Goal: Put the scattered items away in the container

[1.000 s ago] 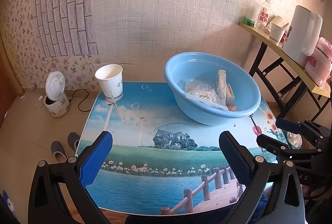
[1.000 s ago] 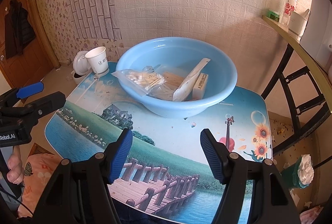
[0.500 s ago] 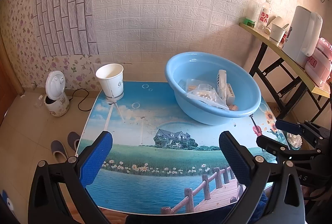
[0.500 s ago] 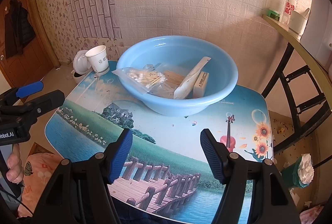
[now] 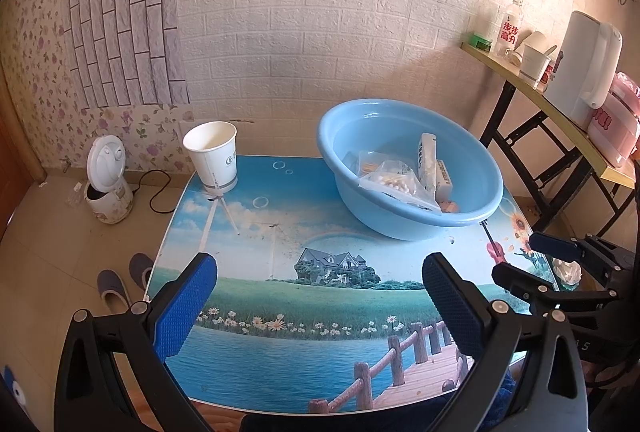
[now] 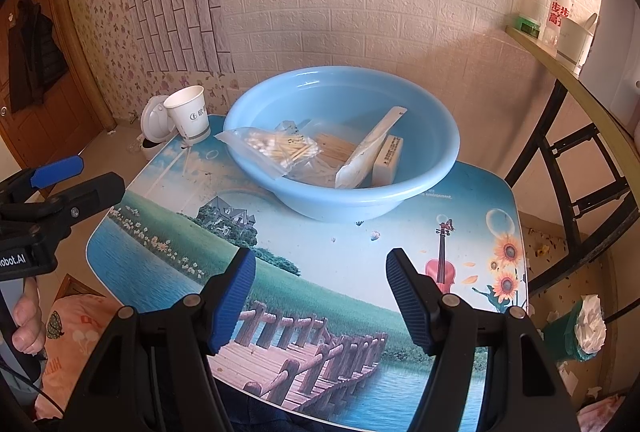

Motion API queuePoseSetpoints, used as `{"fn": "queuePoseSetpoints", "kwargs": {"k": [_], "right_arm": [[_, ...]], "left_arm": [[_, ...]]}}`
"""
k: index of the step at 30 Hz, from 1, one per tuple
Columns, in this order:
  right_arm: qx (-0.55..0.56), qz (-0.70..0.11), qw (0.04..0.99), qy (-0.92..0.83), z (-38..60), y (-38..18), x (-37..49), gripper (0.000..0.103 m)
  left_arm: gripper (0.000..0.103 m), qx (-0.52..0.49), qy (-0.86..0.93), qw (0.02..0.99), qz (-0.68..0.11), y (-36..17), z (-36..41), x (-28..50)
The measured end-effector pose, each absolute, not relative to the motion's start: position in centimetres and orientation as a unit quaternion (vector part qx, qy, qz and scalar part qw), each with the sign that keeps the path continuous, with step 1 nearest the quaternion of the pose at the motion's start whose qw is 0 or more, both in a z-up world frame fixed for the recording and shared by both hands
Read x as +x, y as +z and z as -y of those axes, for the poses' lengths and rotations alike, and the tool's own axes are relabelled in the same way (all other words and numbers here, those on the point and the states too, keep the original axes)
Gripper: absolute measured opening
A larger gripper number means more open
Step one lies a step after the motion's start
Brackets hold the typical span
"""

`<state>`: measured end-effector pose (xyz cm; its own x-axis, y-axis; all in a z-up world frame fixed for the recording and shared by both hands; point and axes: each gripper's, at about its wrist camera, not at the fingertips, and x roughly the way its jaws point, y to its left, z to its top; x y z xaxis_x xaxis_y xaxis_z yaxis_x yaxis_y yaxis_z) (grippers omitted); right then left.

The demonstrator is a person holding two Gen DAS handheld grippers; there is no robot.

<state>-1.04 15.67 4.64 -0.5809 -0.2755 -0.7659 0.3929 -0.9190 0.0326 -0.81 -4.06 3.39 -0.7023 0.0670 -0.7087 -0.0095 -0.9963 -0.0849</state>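
A light blue basin (image 5: 400, 120) (image 6: 436, 136) stands at the far right of the picture-printed table (image 5: 280, 312) (image 6: 340, 256). In it lie a clear bag of cotton swabs (image 5: 394, 184) (image 6: 272, 148), a white packet (image 5: 426, 156) (image 6: 368, 152) and a small box (image 6: 388, 158). A white paper cup (image 5: 212, 156) (image 6: 190, 116) stands upright at the table's far left corner. My left gripper (image 5: 320, 292) is open and empty above the near table edge. My right gripper (image 6: 320, 292) is open and empty, also above the near edge.
A white kettle (image 5: 106, 184) and slippers (image 5: 120, 280) are on the floor to the left. A folding side table (image 5: 560, 104) with a bottle, bowl and appliances stands to the right. Crumpled tissue in a green holder (image 6: 588, 328) is low on the right.
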Motion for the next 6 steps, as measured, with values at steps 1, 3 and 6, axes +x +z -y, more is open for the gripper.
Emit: {"fn": "queuePoseSetpoints", "kwargs": {"k": [1,3,6], "right_arm": [[0.417,-0.070,0.188,-0.886,-15.64,4.66,-1.11,0.069],[0.417,-0.070,0.188,-0.887,-15.62,4.66,-1.11,0.069],[0.417,-0.070,0.188,-0.887,-15.63,4.66,-1.11,0.069]], "left_arm": [[0.103,-0.384,0.923,0.023,0.035,3.42,4.00,-0.81],[0.103,-0.376,0.926,0.020,0.027,3.50,3.86,-0.66],[0.103,-0.364,0.931,0.018,0.015,3.72,3.65,-0.35]]}}
